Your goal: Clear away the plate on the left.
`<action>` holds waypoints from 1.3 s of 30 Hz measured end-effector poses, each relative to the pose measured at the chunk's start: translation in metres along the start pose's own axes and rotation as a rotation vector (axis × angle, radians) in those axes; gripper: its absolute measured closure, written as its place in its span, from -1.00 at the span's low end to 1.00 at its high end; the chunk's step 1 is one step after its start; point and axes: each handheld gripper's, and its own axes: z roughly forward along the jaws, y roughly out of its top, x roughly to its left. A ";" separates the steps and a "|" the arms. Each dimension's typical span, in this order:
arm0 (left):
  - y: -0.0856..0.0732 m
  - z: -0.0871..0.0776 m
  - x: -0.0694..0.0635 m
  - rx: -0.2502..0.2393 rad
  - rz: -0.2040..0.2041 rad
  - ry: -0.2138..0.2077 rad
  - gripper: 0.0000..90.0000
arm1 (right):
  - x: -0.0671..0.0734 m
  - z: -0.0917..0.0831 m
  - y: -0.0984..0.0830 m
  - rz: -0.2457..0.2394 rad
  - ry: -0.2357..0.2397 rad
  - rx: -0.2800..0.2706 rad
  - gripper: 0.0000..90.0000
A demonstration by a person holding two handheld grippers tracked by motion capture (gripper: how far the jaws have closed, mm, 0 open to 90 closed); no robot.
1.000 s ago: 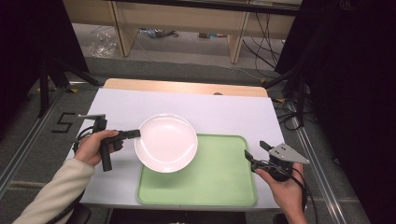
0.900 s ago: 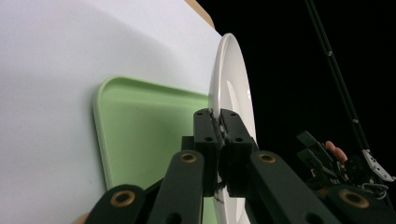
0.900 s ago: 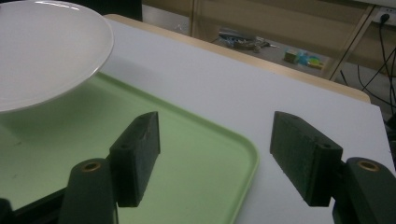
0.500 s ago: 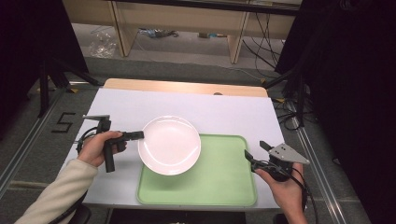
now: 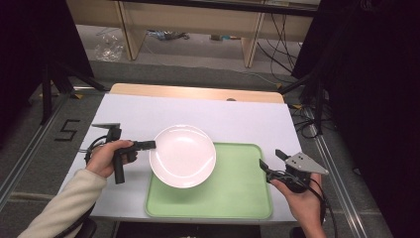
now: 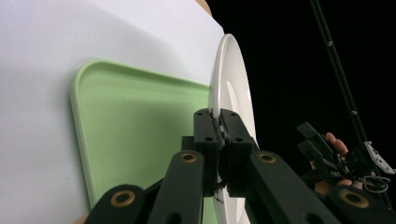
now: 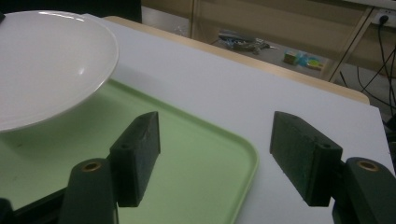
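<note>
A white plate (image 5: 183,155) hangs over the left part of a green tray (image 5: 237,193), lifted off it. My left gripper (image 5: 150,145) is shut on the plate's left rim. In the left gripper view the jaws pinch the rim of the plate (image 6: 231,88), my left gripper (image 6: 219,122) shows edge-on, and the tray (image 6: 135,126) lies behind. My right gripper (image 5: 270,161) stands open at the tray's right edge with nothing between its jaws. Through my right gripper (image 7: 215,154) I see the tray (image 7: 196,163) and, at the upper left, the plate (image 7: 46,60).
A white sheet (image 5: 218,116) covers the table under the tray; a strip of bare wood (image 5: 198,91) shows at the far edge. Wooden furniture legs and cables stand on the floor beyond. Dark curtains flank both sides.
The plate and my left gripper have drifted slightly right, further over the tray. The right hand has stayed in place.
</note>
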 end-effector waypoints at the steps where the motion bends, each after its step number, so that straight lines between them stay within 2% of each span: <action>1: -0.001 0.001 0.001 -0.003 0.010 -0.004 0.92 | 0.000 0.000 0.000 -0.001 0.000 0.000 -0.24; 9: -0.001 0.003 0.000 0.010 0.002 0.001 0.91 | 0.000 0.000 0.000 0.000 0.000 -0.001 -0.24; 15: -0.004 0.007 -0.001 0.018 0.016 -0.001 0.91 | 0.000 0.000 0.000 0.001 0.001 -0.002 -0.24; 17: -0.003 0.008 -0.002 0.023 0.004 0.002 0.91 | 0.000 0.000 0.000 0.002 0.001 -0.002 -0.24; 21: -0.004 0.009 -0.001 0.026 0.014 -0.002 0.91 | 0.000 0.000 0.000 0.004 0.001 -0.002 -0.24; 29: -0.007 0.014 -0.002 0.035 0.013 -0.001 0.91 | -0.001 0.001 0.000 -0.011 -0.008 -0.016 -0.24; 32: -0.007 0.015 -0.003 0.041 0.004 0.001 0.91 | 0.000 0.001 0.000 0.004 0.001 -0.002 -0.24; 39: -0.008 0.018 -0.003 0.059 0.017 0.001 0.91 | 0.000 0.000 0.000 0.004 0.000 -0.002 -0.24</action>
